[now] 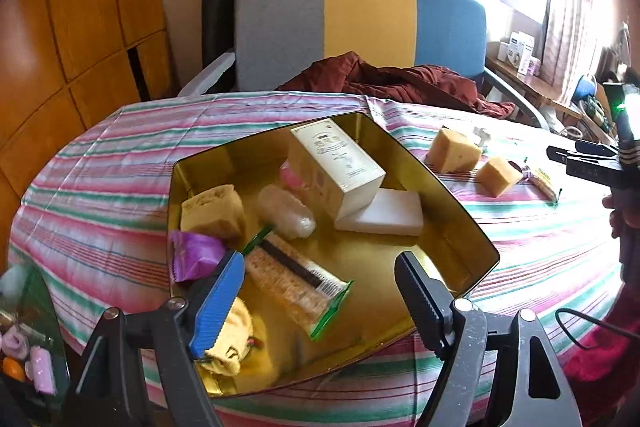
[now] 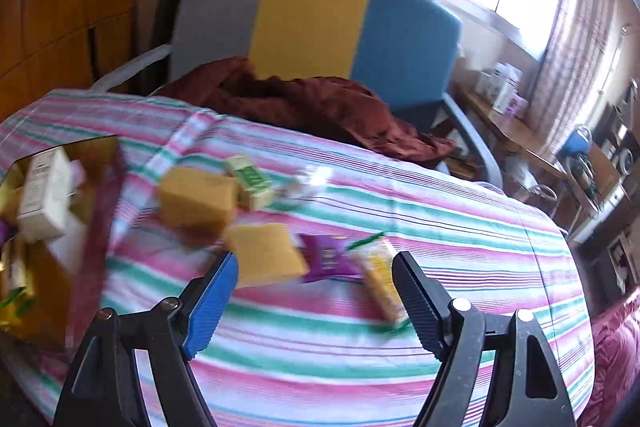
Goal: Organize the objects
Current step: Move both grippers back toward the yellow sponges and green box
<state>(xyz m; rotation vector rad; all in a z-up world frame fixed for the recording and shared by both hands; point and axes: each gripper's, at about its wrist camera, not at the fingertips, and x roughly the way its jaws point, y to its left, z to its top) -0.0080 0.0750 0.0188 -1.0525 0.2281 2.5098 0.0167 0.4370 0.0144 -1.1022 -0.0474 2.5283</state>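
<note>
Striped tablecloth (image 2: 360, 347) | gold tray (image 1: 460, 211) at our ten o'clock, about half filled | two sponges (image 2: 196, 201), packets remain outside | left gripper (image 1: 320, 291), right gripper (image 2: 314, 291) gape, holding nothing

Print on the cream box (image 1: 338, 169) — too small to read.

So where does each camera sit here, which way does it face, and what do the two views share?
Left wrist: on the left hand-held gripper, angled down into the gold tray; its open fingers show, and the right hand-held gripper at the right edge.
Right wrist: on the right hand-held gripper, angled down at loose sponges on the striped tablecloth; open fingers show.
Shared: tray, cream box, chair.
</note>
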